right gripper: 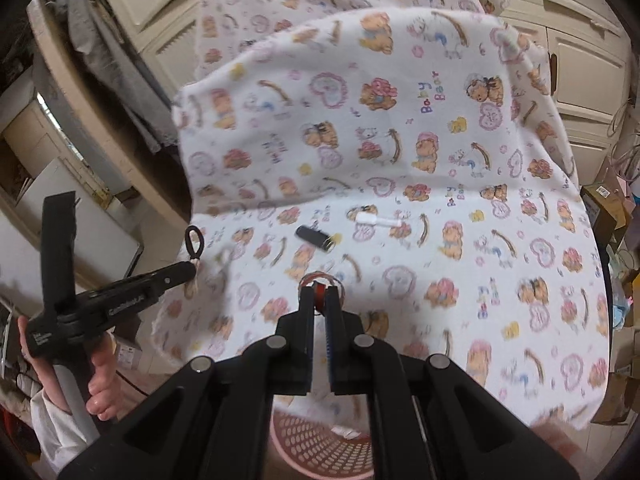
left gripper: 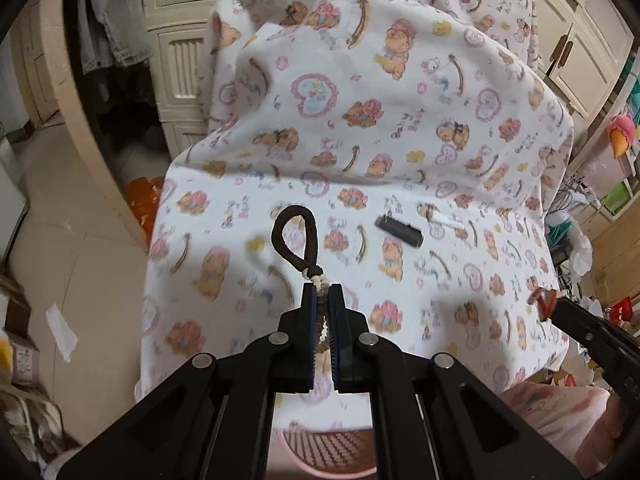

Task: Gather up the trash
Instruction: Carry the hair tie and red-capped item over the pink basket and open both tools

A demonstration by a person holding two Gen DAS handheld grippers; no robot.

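My left gripper (left gripper: pixel 322 292) is shut on a brown hair tie (left gripper: pixel 295 236) with a pale knot, held above the bear-print blanket (left gripper: pixel 400 128); it also shows in the right wrist view (right gripper: pixel 192 270) with the hair tie (right gripper: pixel 195 242) at the left. My right gripper (right gripper: pixel 319 294) is shut on a small red and clear ring-shaped scrap (right gripper: pixel 320 282); the scrap also shows at the right in the left wrist view (left gripper: pixel 543 300). A black tube (left gripper: pixel 399 231) (right gripper: pixel 316 237) and a white stick (left gripper: pixel 446 221) (right gripper: pixel 380 220) lie on the blanket beyond both grippers.
A pink mesh basket (left gripper: pixel 328 450) (right gripper: pixel 316 446) sits below the grippers at the blanket's near edge. Cream cabinets (left gripper: pixel 180 60) stand behind. Clutter and boxes (right gripper: pixel 608 208) line the right side; grey clothes (left gripper: pixel 108 20) hang at the left.
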